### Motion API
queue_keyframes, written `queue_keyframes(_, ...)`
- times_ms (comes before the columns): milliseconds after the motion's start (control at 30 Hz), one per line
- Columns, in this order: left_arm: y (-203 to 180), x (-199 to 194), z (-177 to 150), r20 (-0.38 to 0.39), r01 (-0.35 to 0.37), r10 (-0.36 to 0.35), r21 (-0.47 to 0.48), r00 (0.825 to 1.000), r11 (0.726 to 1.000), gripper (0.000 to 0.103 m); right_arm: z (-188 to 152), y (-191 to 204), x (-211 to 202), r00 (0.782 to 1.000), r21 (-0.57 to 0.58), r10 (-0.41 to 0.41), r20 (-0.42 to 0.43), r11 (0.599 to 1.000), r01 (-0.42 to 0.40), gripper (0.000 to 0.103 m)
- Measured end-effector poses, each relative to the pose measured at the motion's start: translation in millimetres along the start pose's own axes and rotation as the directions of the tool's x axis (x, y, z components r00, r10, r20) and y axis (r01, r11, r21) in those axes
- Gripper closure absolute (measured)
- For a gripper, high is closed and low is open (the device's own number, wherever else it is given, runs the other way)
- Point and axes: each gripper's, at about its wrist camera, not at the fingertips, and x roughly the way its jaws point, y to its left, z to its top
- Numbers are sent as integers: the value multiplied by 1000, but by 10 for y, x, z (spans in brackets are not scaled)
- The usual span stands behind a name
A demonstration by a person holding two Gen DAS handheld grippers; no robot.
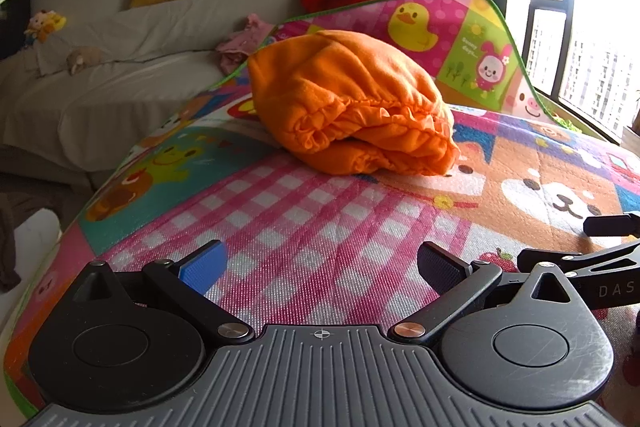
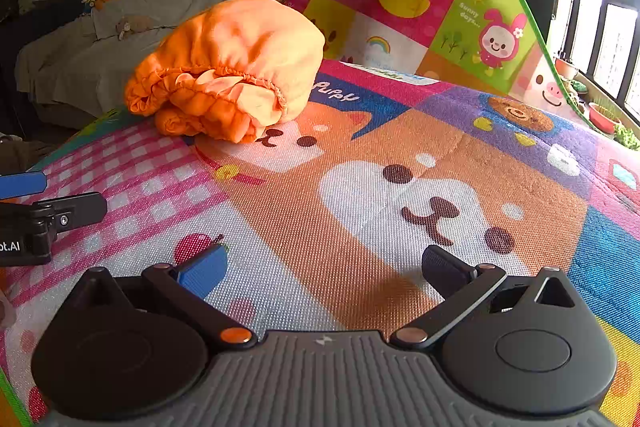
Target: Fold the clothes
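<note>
A bundled orange fleece garment with gathered elastic hems (image 1: 352,103) lies on the colourful cartoon play mat (image 2: 400,187); the left tool (image 1: 320,267) and right tool (image 2: 324,271) are spread, empty.

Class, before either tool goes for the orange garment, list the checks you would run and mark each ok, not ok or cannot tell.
1. Left tool open and empty: ok.
2. Right tool open and empty: ok.
3. Bunched orange fleece garment with elastic hem lying flat for folding: not ok, it sits in a heap.
4. Garment fully on the colourful cartoon play mat: ok.
5. Mat bare between tools and garment: ok.
6. Which kind of garment it is: cannot tell.
</note>
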Motion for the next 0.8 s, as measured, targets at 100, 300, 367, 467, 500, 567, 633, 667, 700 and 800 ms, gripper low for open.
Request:
queue_keyframes(100, 32, 12, 3, -6, 1, -1, -19, 1000, 1000, 0, 0, 1, -1, 1000, 0, 0, 0, 1000, 0, 0)
queue_keyframes(300, 83, 37, 11, -27, -5, 4, -55, 1000, 998, 0, 1, 3, -2, 1000, 0, 0, 0, 1000, 0, 0)
queue_keyframes(367, 111, 48, 13, -38, -11, 8, -75, 999, 997, 0, 0, 4, -3, 1000, 0, -1, 0, 1000, 1, 0)
queue_keyframes(467, 129, 42, 10, -37, -6, 3, -85, 999, 996, 0, 1, 2, -2, 1000, 0, 0, 0, 1000, 0, 0)
queue_keyframes(500, 128, 36, 8, -34, -4, 2, -83, 999, 997, 0, 1, 0, -1, 1000, 0, 0, 0, 1000, 0, 0)
queue_keyframes(567, 111, 23, 7, -27, -4, 2, -72, 1000, 997, 0, 2, 2, 0, 1000, 0, 0, 0, 1000, 0, 0)
queue_keyframes(633, 104, 15, 6, -24, -5, 3, -68, 1000, 998, 0, 2, 2, 1, 1000, 0, 0, 0, 1000, 0, 0)
queue_keyframes(667, 102, 13, 7, -24, -4, 3, -67, 1000, 998, 0, 2, 5, 0, 1000, -1, -1, 0, 1000, 1, 0)
queue_keyframes(700, 101, 12, 7, -25, -4, 2, -65, 1000, 998, 0, 1, 6, -1, 1000, -1, -1, 0, 1000, 1, 0)
queue_keyframes(800, 89, 8, 6, -22, -4, 3, -58, 1000, 998, 0, -1, 3, -5, 1000, -1, -2, -1, 1000, 2, 0)
